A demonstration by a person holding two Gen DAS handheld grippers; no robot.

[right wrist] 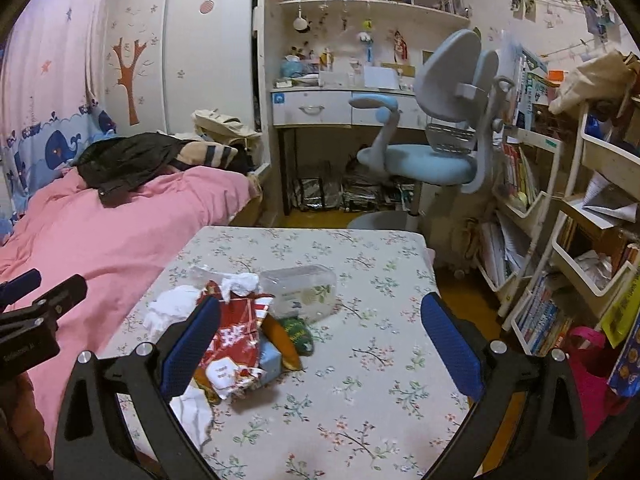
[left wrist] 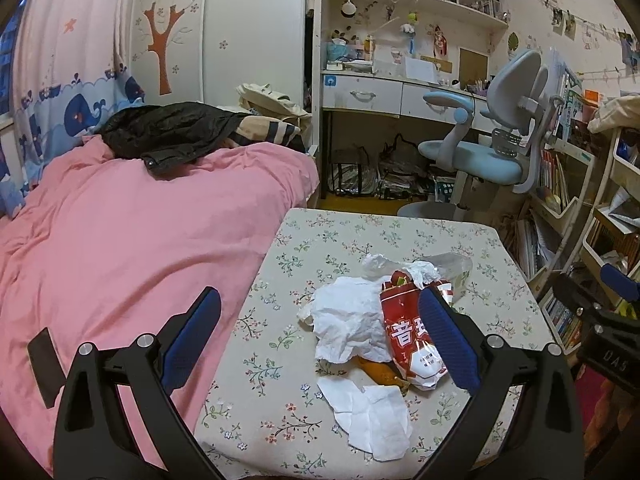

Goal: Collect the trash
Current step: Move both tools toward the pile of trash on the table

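Two grippers hover over a small table (left wrist: 352, 236) with a flowered cloth, both with their blue fingers spread wide and holding nothing. The left gripper (left wrist: 320, 332) hangs above the near left part of the table, its right finger (left wrist: 448, 340) in front of a red snack bag (left wrist: 404, 328). The right gripper (right wrist: 320, 344) sits over bare cloth, its left finger (right wrist: 192, 348) beside the trash pile. The trash lies heaped toward the table's left side: a crumpled white tissue (left wrist: 348, 324) touching the red bag, a flat paper scrap (left wrist: 368, 416) nearer the camera, an orange wrapper (right wrist: 282, 340) and a green wrapper (right wrist: 298, 334) just beside the bag, and a clear plastic box (right wrist: 304, 288) behind them. A pink bed (left wrist: 132, 248) stands left of the table, and a blue chair (right wrist: 432, 128) stands beyond it.
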